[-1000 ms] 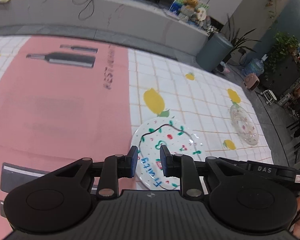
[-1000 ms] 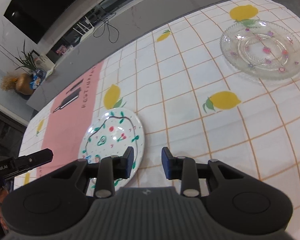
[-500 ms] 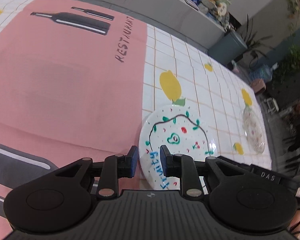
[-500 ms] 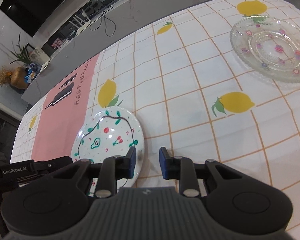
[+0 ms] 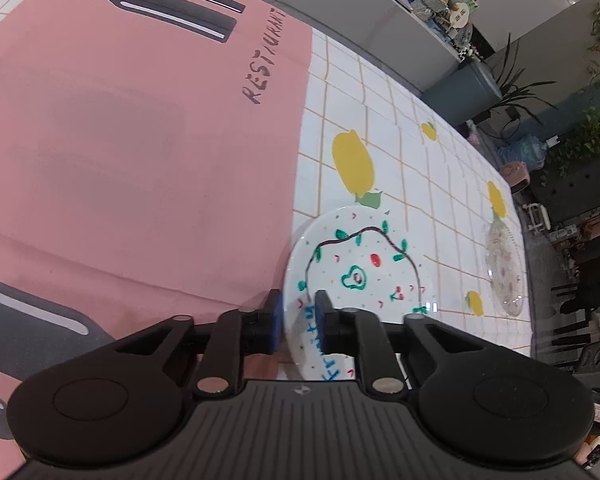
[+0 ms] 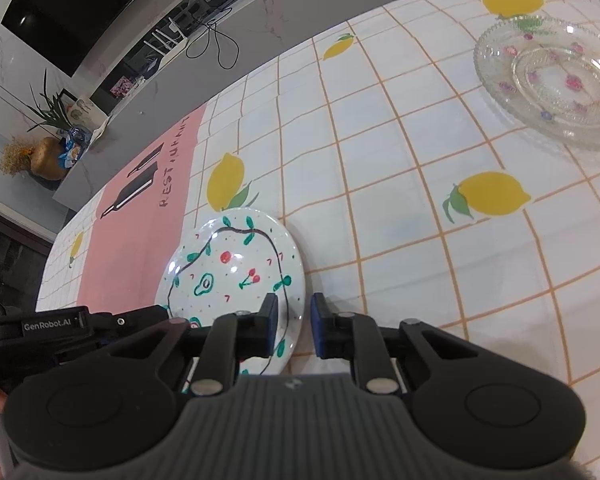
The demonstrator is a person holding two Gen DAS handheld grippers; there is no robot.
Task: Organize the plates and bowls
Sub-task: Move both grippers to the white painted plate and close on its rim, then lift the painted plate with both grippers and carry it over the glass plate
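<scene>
While the round white ceramic plate painted with green leaves, red cherries and an avocado (image 5: 360, 276) lies on the table, both grippers stand at its near rim, one on each side. Farthest left in the left wrist view spreads the pink cloth printed with dark bottles and the word RESTAURANT (image 5: 140, 140); its right border runs just beside the plate's left edge. The left gripper (image 5: 297, 324) straddles that edge: one blue-padded finger (image 5: 274, 322) sits outside the rim, over the pink cloth, and the other lies over the plate's painted face, across the blue lettering. Its jaws have just been closing and now stand narrow, with the rim between the pads; they appear to press on it.

Right of the pink cloth, the white tablecloth with an orange grid and yellow lemons (image 6: 380, 160) carries the plate and everything beyond it. In the right wrist view the right gripper (image 6: 294, 328) straddles the plate's right-hand rim: its left finger (image 6: 269, 326) lies over the painted face near a green leaf, and its right finger is outside the rim, above the gridded cloth. These jaws have also just been closing, the rim is between the pads, and they seem to clamp it. The left gripper's black body shows at that view's lower left, at the plate's other side.

Far right, well apart from the painted plate, sits a clear glass plate with small coloured flowers and a beaded rim (image 6: 556, 80), beyond a printed lemon.
</scene>
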